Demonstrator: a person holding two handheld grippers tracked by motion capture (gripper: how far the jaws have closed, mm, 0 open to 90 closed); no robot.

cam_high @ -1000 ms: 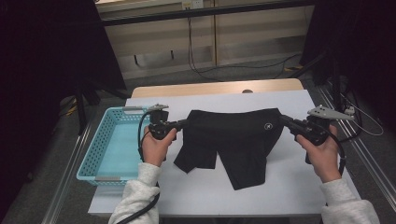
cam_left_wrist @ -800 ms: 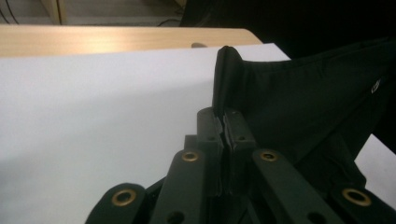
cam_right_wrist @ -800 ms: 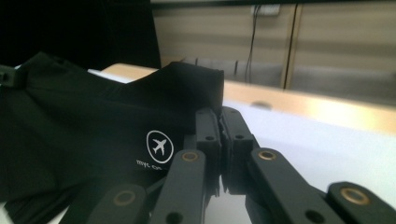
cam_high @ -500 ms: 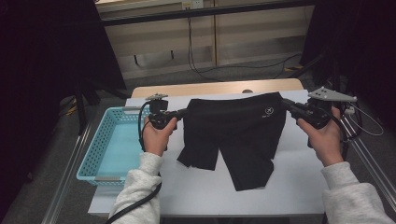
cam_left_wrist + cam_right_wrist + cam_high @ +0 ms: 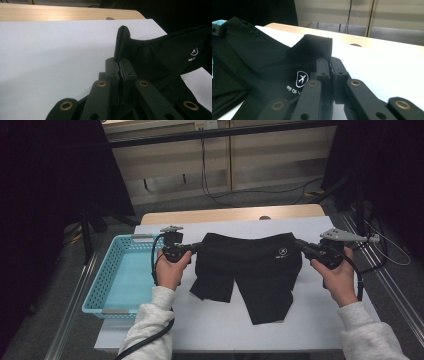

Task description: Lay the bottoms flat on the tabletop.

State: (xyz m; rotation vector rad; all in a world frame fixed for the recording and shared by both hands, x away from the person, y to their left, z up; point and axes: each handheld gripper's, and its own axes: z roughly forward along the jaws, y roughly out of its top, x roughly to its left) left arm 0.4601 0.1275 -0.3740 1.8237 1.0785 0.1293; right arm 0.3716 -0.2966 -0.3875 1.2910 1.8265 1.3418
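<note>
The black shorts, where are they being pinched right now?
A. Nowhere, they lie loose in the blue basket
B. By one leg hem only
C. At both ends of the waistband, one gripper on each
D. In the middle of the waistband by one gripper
C: the left gripper and the right gripper each have jaws shut on one end of the waistband of the shorts, stretching it between them over the table.

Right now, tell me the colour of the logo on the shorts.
White, on the black shorts; clearest in the right gripper view.
</note>
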